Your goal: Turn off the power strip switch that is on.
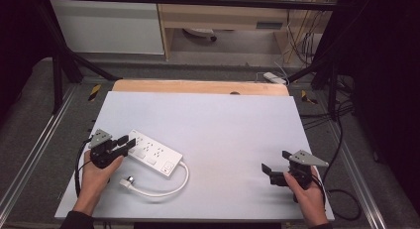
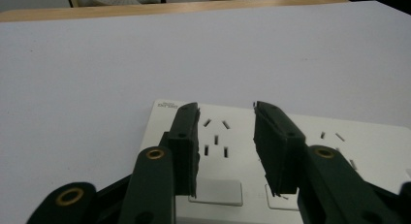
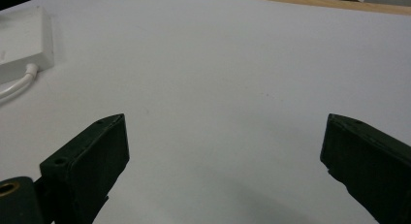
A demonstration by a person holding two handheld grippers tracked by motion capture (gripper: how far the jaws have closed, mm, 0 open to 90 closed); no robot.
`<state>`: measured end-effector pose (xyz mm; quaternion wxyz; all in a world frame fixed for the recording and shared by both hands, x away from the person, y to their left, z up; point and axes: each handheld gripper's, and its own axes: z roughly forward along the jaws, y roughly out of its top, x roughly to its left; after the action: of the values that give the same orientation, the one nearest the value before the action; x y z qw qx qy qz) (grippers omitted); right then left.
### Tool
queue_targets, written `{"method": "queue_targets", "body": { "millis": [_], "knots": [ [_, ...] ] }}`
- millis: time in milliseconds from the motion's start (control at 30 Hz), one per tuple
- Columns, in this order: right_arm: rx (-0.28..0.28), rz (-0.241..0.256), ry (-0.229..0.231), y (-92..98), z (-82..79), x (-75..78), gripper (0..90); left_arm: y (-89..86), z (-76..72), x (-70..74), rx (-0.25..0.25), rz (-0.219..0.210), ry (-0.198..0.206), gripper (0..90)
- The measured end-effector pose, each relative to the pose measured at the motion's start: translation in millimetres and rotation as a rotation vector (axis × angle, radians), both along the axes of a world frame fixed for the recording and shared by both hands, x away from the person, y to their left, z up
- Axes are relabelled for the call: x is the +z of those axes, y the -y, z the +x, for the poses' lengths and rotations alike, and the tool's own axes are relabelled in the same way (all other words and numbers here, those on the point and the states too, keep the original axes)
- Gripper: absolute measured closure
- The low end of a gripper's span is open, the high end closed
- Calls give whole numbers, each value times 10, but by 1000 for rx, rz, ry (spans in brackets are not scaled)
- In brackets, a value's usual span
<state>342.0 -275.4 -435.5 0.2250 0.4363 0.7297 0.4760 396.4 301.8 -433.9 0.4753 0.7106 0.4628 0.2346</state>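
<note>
Hovering over the strip [image 1: 152, 153], left gripper [image 2: 226, 129] fingers narrow, holding nothing (may skid it). Right gripper [image 3: 223, 146] wide, idle.

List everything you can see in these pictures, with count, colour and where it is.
power strip: one, white, left front of the table, under the left tool
cord: one, white, curling from the strip's right end toward the front
plug: one, white with a metal tip, at the cord's free end, in front of the strip
table: one, pale grey top with a wooden strip at the far edge
left tool: one, black, jaws apart over the strip's left end
right tool: one, black, jaws wide apart over bare table at right front
hands: two, one behind each tool
</note>
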Motion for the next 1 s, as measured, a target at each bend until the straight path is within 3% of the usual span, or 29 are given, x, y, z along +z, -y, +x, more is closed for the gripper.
{"method": "queue_targets", "body": {
  "millis": [567,1000],
  "knots": [
    [-3,1,-1,6,-1,1,38,63,1,12,-14,-20,4,370],
    [-1,1,-2,1,0,0,37,110,-4,31,-24,-38,5,90]
  ]
}}
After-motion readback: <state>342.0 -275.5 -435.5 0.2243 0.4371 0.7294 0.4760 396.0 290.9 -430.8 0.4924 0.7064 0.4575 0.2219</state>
